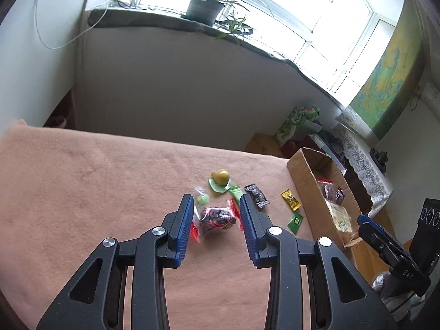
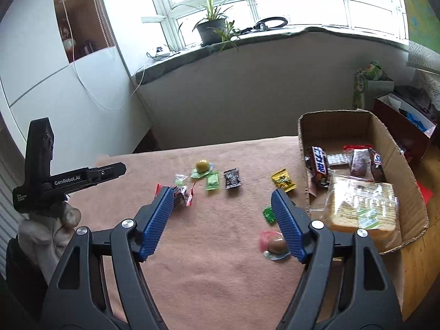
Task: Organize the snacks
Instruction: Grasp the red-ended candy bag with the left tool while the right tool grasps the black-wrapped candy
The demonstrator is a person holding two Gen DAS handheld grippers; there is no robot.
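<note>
Cardboard box (image 2: 385,134): set at the right edge of the table, open top upward; judged the collecting place, since bars and a bagged bread slice already lie inside.
Box contents: Snickers bar (image 2: 319,162) against the left wall; bread bag (image 2: 363,206) across the near end; other wrapped items behind.
Pink cloth (image 2: 206,261): spread over the table; loose snacks scattered on it, apparently still to be sorted.
Loose row, left to right in the right wrist view: red-trimmed dark packet (image 2: 183,195), small clear candy (image 2: 180,180), round yellow-green sweet (image 2: 203,165) on its wrapper, green candy (image 2: 212,181), dark packet (image 2: 232,178), yellow packet (image 2: 283,180).
Near items: green sachet (image 2: 268,214) and a pink-wrapped round sweet (image 2: 273,243), both just beside the right finger of the right gripper.
Left gripper (image 1: 216,211): jaws partly apart, nothing gripped; pads clear of the packet.
Target relative to left gripper: red-trimmed dark packet (image 1: 217,218) lies on the cloth, framed between the two blue pads (image 1: 183,228) and below them; contact not visible.
Right gripper (image 2: 222,211): jaws wide apart, empty; only bare cloth between the fingers.
Box relative to right gripper: to its right, near.
Judged step: left gripper lined up for the dark packet.
</note>
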